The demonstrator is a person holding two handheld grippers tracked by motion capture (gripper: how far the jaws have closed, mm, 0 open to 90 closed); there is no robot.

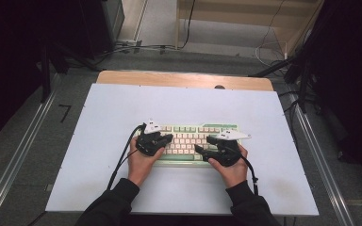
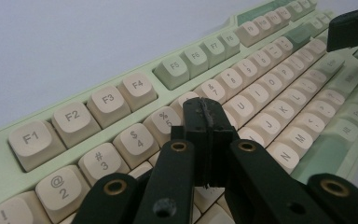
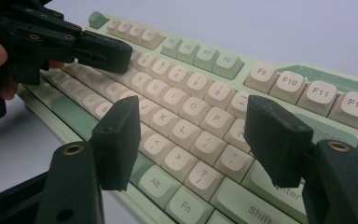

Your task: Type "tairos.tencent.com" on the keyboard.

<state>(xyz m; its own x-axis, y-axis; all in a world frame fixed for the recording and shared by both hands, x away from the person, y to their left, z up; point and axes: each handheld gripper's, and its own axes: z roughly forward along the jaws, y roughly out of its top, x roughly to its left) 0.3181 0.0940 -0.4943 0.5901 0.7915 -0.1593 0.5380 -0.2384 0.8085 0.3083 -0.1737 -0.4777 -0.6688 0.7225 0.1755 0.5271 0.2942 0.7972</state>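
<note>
Keyboard (image 1: 188,141): rigid, light (keycaps likely pop off), lies under both grippers; best held by case edges. Left gripper (image 2: 208,112) closed, empty, over number row; right gripper (image 3: 193,140) wide open, empty.

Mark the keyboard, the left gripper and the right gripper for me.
keyboard (image 1: 217,129), high view, on its green top edge.
left gripper (image 2: 208,116), left gripper view, at the tips of its closed jaws over the number row.
right gripper (image 3: 196,135), right gripper view, midway between its open jaws above the keys.
</note>
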